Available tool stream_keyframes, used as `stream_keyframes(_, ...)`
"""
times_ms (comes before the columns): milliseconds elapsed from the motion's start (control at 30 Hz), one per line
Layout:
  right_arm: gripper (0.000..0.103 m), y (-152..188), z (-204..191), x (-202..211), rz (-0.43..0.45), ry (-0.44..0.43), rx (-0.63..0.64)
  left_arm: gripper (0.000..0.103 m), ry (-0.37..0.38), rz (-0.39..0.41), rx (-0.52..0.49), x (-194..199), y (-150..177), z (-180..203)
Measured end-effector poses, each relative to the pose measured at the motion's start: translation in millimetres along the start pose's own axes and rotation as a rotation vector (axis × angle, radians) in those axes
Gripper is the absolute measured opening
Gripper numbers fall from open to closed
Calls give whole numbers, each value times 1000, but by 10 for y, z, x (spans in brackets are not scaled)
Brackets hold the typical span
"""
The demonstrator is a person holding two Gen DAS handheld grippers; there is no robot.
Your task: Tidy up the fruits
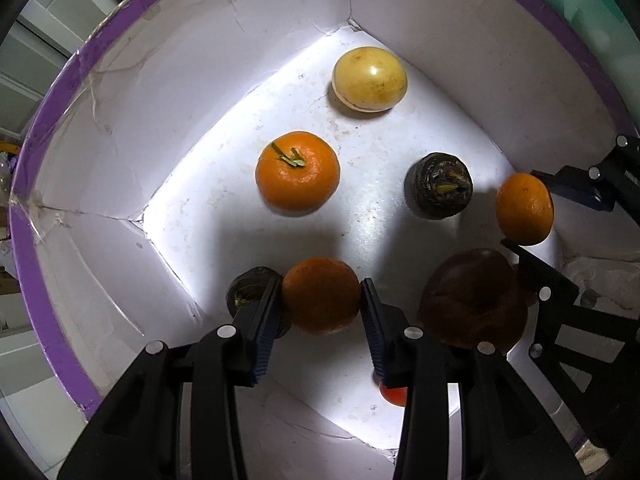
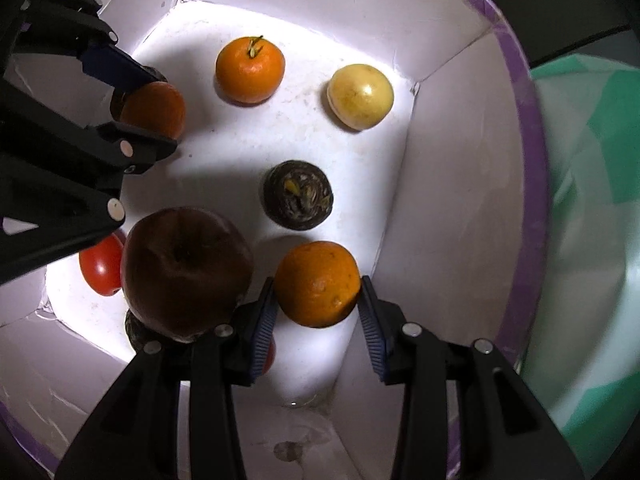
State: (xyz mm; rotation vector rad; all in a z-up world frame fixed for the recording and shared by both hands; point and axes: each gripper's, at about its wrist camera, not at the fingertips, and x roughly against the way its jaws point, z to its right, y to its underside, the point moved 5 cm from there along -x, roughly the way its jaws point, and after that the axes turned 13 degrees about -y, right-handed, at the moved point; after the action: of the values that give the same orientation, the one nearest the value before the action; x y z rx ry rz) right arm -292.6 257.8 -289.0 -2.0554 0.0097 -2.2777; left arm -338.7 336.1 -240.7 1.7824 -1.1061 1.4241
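Both grippers are inside a white box with a purple rim [image 1: 28, 248]. My left gripper [image 1: 322, 294] is shut on an orange [image 1: 320, 296]; it also shows in the right wrist view [image 2: 154, 110]. My right gripper [image 2: 318, 286] is shut on another orange [image 2: 318, 284], also seen in the left wrist view [image 1: 525, 209]. On the box floor lie a stemmed orange [image 1: 298, 171], a yellow fruit [image 1: 370, 79], a dark wrinkled fruit [image 1: 439, 185], a dark red apple [image 2: 186, 272] and a red tomato [image 2: 102, 266].
A second dark fruit [image 1: 248, 290] sits beside my left finger. The box walls [image 2: 452, 208] close in on all sides. A green cloth [image 2: 592, 240] lies outside the box on the right.
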Motion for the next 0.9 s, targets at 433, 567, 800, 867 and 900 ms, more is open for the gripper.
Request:
stream_keyframes(433, 79, 77, -152, 179, 39, 94, 49, 77, 2, 60, 33, 79, -23, -104)
stream_keyframes(567, 85, 193, -142, 355, 74, 88, 38, 77, 30, 126, 65, 258, 0, -149)
stream_keyframes(800, 93, 346, -234, 1017, 259, 32, -17, 77, 68, 438, 230, 1155, 150, -672)
stream_keyframes(867, 93, 390, -261, 1311, 349, -55, -61, 84, 58, 579, 291, 1577, 218, -820)
stream_keyframes(900, 93, 423, -269, 1516, 420, -128, -89, 90, 52, 678, 331, 1829, 280, -940)
